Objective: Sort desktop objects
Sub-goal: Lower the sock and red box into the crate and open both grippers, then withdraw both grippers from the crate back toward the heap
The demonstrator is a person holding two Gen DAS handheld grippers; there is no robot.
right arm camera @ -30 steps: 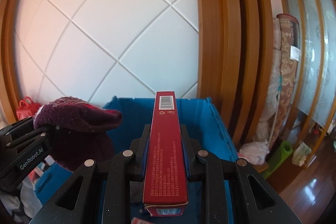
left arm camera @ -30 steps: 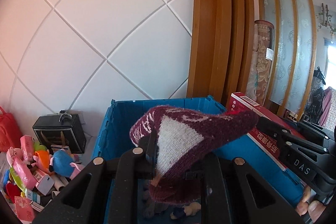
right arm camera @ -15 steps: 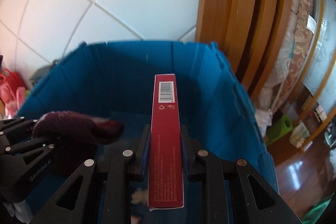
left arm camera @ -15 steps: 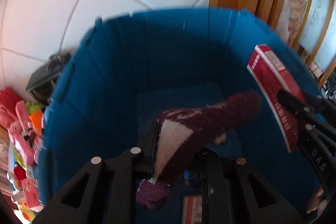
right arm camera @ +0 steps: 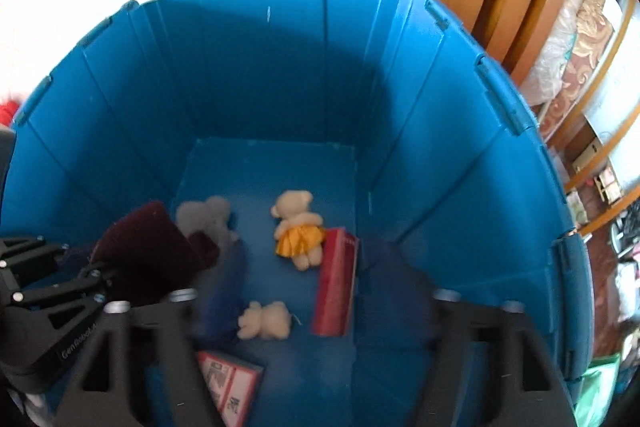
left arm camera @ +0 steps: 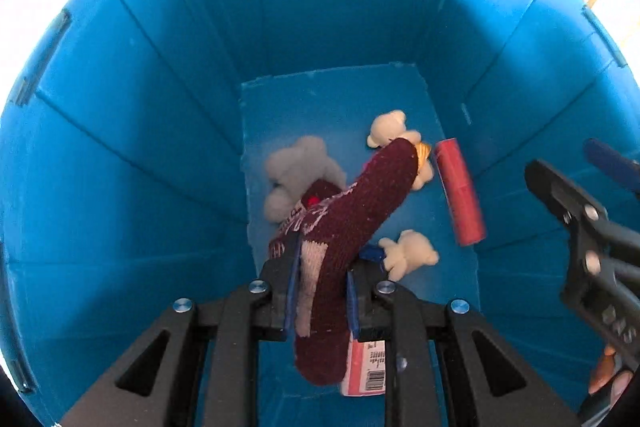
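Left wrist shows our left gripper (left arm camera: pixel 320 291) jaws pinching the knit sock (left arm camera: pixel 352 211) above the blue bin (left arm camera: pixel 140 107), right gripper (right arm camera: pixel 296 311) jaws spread; sock could snag on release.

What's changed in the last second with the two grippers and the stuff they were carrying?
The right gripper let go of the long red box, which now lies on the floor of the blue plastic crate; its jaws are open. Both grippers dipped into the crate. The left gripper still clamps the maroon knitted sock.
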